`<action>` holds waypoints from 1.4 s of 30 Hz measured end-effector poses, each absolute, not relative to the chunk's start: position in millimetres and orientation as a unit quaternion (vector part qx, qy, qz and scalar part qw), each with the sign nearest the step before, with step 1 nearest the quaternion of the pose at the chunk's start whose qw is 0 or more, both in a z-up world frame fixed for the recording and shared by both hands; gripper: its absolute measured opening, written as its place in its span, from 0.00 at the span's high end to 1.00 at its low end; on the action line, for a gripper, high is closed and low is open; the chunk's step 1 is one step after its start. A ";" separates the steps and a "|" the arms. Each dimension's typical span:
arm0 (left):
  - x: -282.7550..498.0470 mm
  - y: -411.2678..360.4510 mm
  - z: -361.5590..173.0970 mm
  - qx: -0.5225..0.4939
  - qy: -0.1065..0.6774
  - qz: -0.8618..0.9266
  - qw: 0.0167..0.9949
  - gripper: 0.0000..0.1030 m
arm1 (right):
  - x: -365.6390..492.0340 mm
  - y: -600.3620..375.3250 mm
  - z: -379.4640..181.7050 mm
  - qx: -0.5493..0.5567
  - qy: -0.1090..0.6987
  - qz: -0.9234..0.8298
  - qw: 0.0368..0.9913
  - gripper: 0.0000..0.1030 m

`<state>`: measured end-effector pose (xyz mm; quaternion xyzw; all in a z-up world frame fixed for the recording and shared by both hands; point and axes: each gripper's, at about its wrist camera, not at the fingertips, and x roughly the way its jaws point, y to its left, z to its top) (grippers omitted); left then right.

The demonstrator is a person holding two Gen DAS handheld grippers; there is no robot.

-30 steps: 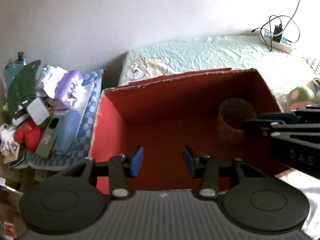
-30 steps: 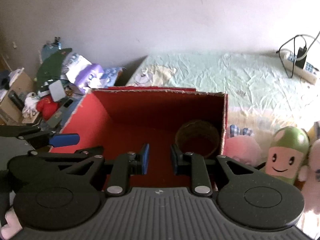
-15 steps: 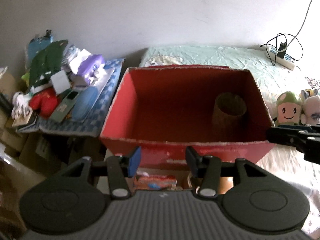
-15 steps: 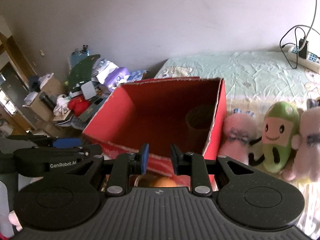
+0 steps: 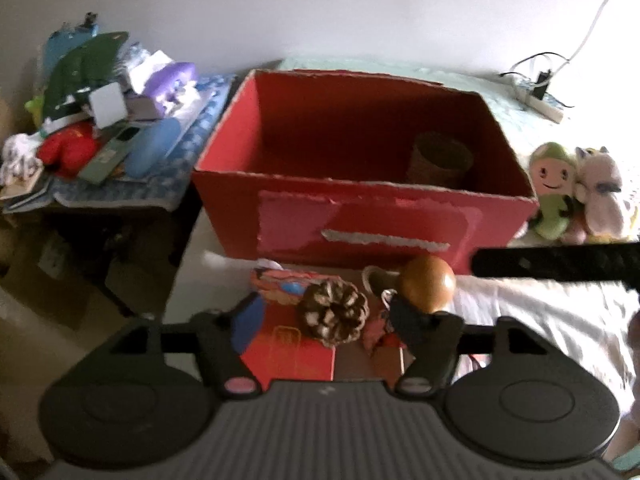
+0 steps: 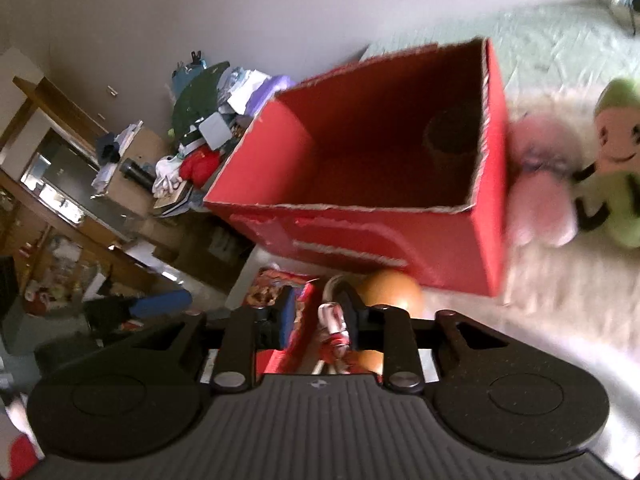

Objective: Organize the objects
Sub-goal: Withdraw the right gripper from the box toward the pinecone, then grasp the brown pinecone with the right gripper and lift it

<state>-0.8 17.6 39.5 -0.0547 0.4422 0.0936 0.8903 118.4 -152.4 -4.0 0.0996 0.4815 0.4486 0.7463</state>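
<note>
Both jaws gape above pine cone before red box.

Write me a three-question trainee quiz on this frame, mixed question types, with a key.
1. True or false: the red box holds a brown woven cup.
2. What lies between the left gripper fingers: A pine cone, B plush toy, C power strip?
3. Fill in: the orange ball rests in ___ of the box.

Key: 1 true. 2 A, the pine cone, not gripped. 3 front.

Green plush blurred, cut by edge
</note>
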 end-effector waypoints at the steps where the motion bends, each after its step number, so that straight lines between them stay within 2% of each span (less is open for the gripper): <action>1: -1.9 17.9 36.1 -0.052 0.439 0.088 0.893 0.20 | 119.0 -149.3 -6.8 0.106 0.487 0.450 0.741 0.60; 2: -2.6 19.0 32.5 -0.048 0.437 0.082 0.894 0.17 | 119.2 -145.0 -8.9 0.112 0.493 0.451 0.736 0.56; 4: -0.5 23.0 24.8 -0.043 0.437 0.072 0.895 0.15 | 119.4 -134.7 -12.8 0.121 0.504 0.454 0.725 0.55; 7: 5.2 37.1 14.5 -0.059 0.447 0.059 0.891 0.16 | 120.5 -121.3 -18.3 0.134 0.522 0.454 0.710 0.48; 15: 17.1 56.0 0.5 -0.076 0.453 -0.005 0.888 0.16 | 117.2 -93.0 -27.8 0.126 0.542 0.436 0.707 0.46; 19: 24.0 61.9 -3.7 -0.088 0.454 -0.037 0.886 0.16 | 117.0 -89.1 -35.4 0.132 0.551 0.420 0.708 0.40; 20: 25.6 62.3 -4.5 -0.089 0.455 -0.043 0.885 0.19 | 117.4 -88.2 -37.9 0.135 0.557 0.416 0.706 0.39; 22: 28.8 63.3 -5.7 -0.095 0.461 -0.059 0.880 0.25 | 117.7 -85.9 -41.6 0.138 0.568 0.411 0.700 0.39; 25: 30.4 64.7 -7.5 -0.099 0.464 -0.075 0.877 0.29 | 116.5 -84.3 -43.8 0.144 0.576 0.407 0.695 0.40; 27: 31.9 67.3 -10.2 -0.106 0.467 -0.085 0.874 0.31 | 115.9 -82.7 -43.5 0.148 0.580 0.405 0.691 0.44; 30: 34.1 71.0 -13.6 -0.112 0.476 -0.098 0.867 0.42 | 114.5 -79.6 -44.6 0.147 0.586 0.403 0.688 0.52; 37: 35.9 74.6 -13.9 -0.106 0.481 -0.102 0.864 0.49 | 112.6 -82.3 -43.8 0.148 0.585 0.402 0.688 0.57; 42: 36.6 70.0 -6.7 -0.098 0.486 -0.103 0.862 0.51 | 114.6 -87.8 -39.2 0.149 0.588 0.405 0.684 0.58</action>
